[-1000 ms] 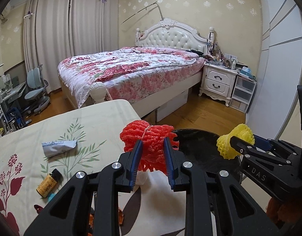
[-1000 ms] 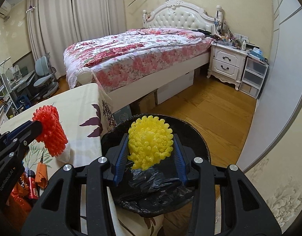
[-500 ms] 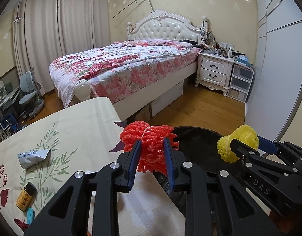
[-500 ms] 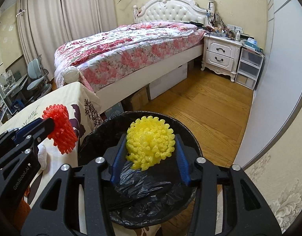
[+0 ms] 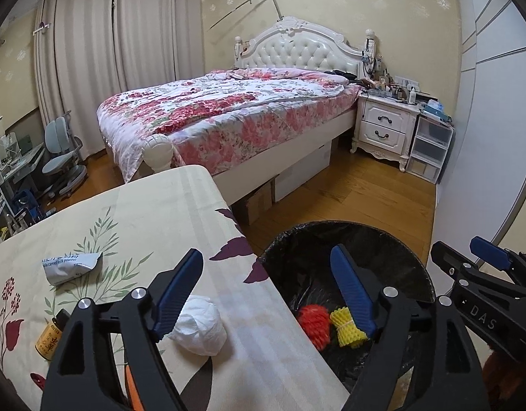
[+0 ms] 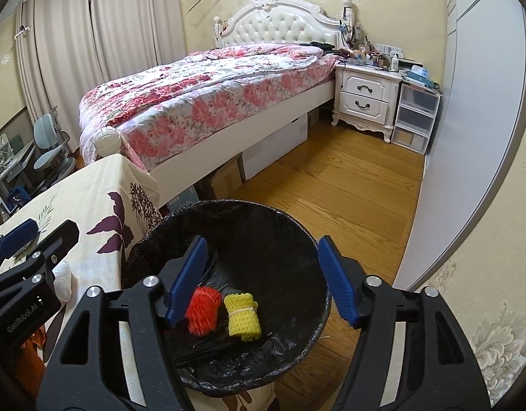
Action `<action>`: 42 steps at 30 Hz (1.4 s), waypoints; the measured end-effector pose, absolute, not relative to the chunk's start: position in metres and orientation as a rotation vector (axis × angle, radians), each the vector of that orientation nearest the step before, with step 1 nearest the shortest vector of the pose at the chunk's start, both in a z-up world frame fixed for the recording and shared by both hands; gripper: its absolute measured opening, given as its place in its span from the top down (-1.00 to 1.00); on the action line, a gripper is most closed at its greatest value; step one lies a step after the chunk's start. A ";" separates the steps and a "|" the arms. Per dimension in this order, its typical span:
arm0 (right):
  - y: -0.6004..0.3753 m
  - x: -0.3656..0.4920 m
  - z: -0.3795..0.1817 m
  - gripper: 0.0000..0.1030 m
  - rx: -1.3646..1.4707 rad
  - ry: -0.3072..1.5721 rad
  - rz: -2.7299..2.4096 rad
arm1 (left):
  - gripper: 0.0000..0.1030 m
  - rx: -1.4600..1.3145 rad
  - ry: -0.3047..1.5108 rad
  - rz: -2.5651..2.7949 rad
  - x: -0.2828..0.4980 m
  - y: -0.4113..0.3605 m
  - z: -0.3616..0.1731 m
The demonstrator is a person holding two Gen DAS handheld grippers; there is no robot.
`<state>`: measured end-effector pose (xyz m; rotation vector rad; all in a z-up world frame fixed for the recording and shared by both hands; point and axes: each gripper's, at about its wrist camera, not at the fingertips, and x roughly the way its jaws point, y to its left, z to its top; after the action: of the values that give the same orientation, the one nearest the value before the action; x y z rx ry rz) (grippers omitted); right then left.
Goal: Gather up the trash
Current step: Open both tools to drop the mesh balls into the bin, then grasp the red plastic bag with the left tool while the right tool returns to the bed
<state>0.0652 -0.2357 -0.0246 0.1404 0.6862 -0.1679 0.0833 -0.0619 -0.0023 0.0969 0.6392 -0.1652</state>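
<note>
A black-lined trash bin (image 6: 297,239) stands beside the table; it also shows in the left wrist view (image 5: 393,239). Inside it lie a red foam net (image 6: 203,310) (image 5: 314,322) and a yellow foam net (image 6: 243,315) (image 5: 347,323). My left gripper (image 5: 266,291) is open and empty over the table edge and the bin rim. My right gripper (image 6: 261,281) is open and empty above the bin. On the table (image 5: 167,212) lie a white crumpled tissue (image 5: 201,330), a grey sachet (image 5: 71,267) and a small yellow bottle (image 5: 50,339).
Orange scraps (image 5: 131,390) lie on the table under my left gripper. A bed (image 5: 228,113) and a white nightstand (image 5: 383,130) stand across the wooden floor (image 6: 348,198). A wardrobe door (image 6: 468,137) is on the right, a desk chair (image 5: 61,161) at the far left.
Both grippers have opened. The red net has dropped from the left gripper and the yellow net from the right gripper into the bin.
</note>
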 end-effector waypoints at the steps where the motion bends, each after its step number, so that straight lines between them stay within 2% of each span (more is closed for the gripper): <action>1: -0.235 0.063 -0.023 -0.30 0.140 0.685 -0.166 | -0.53 0.093 0.642 -0.164 0.081 -0.060 -0.001; 24: -0.168 -0.027 -0.002 -0.32 0.092 0.673 -0.004 | -0.58 0.053 0.662 -0.036 -0.022 0.037 0.018; 42: -0.128 -0.056 -0.021 -0.32 0.055 0.723 0.068 | -0.60 0.056 0.725 0.036 -0.058 0.076 -0.020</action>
<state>-0.0565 -0.1278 -0.0208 0.0553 0.7228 0.0677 -0.0575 0.0763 -0.0205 0.0556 0.7251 0.0360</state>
